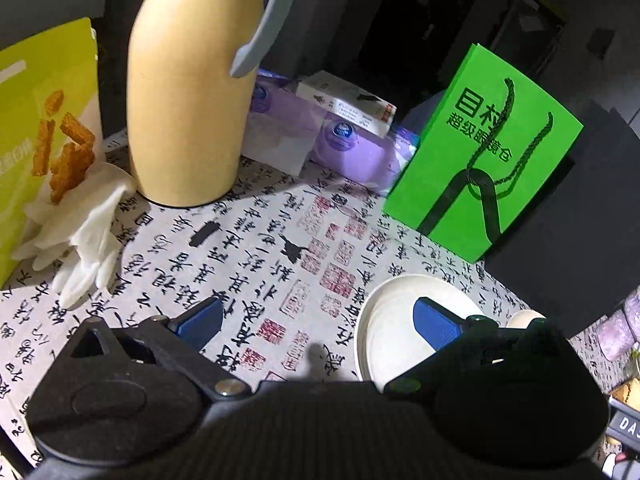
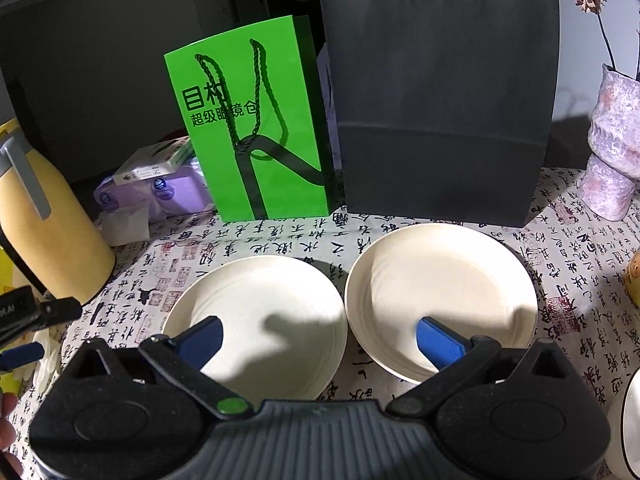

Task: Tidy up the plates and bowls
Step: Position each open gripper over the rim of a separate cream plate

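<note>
Two cream plates lie side by side on the calligraphy-print tablecloth, the left plate (image 2: 260, 292) and the right plate (image 2: 440, 280). My right gripper (image 2: 322, 342) hovers open over them, one blue finger above each plate, holding nothing. My left gripper (image 1: 318, 324) is open and holds nothing. Its right finger is over the left plate (image 1: 384, 320), its left finger over bare cloth. A sliver of the second plate (image 1: 524, 318) shows past it. A white bowl (image 2: 630, 420) with a dark rim peeks in at the far right edge.
A yellow thermos (image 1: 188, 100) stands at the back left, with white gloves (image 1: 88, 232) and a snack bag (image 1: 44, 132) beside it. Behind the plates stand a green paper bag (image 2: 248, 132) and a black bag (image 2: 440, 100). Purple tissue packs (image 1: 340, 140) lie behind. A pink vase (image 2: 612, 148) stands at right.
</note>
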`<state>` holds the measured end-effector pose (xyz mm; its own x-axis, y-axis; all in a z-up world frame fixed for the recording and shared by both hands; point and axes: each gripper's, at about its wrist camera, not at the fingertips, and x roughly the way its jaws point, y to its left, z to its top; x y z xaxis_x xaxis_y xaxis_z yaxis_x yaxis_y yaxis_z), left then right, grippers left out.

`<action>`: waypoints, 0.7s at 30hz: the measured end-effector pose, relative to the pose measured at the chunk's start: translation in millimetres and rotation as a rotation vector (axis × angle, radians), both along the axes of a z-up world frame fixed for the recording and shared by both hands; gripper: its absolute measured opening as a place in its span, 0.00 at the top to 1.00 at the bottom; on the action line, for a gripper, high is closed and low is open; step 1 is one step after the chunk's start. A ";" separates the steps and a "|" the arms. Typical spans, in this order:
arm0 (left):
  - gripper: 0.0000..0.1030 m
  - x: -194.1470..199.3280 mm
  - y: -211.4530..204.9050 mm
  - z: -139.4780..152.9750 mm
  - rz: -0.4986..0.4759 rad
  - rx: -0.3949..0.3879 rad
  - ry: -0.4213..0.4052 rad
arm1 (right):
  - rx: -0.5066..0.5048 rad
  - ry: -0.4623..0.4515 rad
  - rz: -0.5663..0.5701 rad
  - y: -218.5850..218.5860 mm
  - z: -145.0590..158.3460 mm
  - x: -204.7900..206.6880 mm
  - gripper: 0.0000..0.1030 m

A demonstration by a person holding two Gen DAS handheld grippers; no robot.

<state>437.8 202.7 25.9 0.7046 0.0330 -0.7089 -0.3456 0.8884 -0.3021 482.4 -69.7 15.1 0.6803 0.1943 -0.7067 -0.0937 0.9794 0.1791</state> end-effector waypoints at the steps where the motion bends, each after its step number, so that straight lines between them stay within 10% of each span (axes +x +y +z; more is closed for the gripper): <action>1: 0.00 0.6 -0.3 -0.9 -0.003 0.000 0.002 | -0.002 0.001 -0.003 0.7 -0.6 1.0 0.00; 21: 0.00 17.2 14.2 -27.1 0.011 -0.009 0.088 | -0.096 -0.022 0.008 25.1 -11.3 16.1 0.00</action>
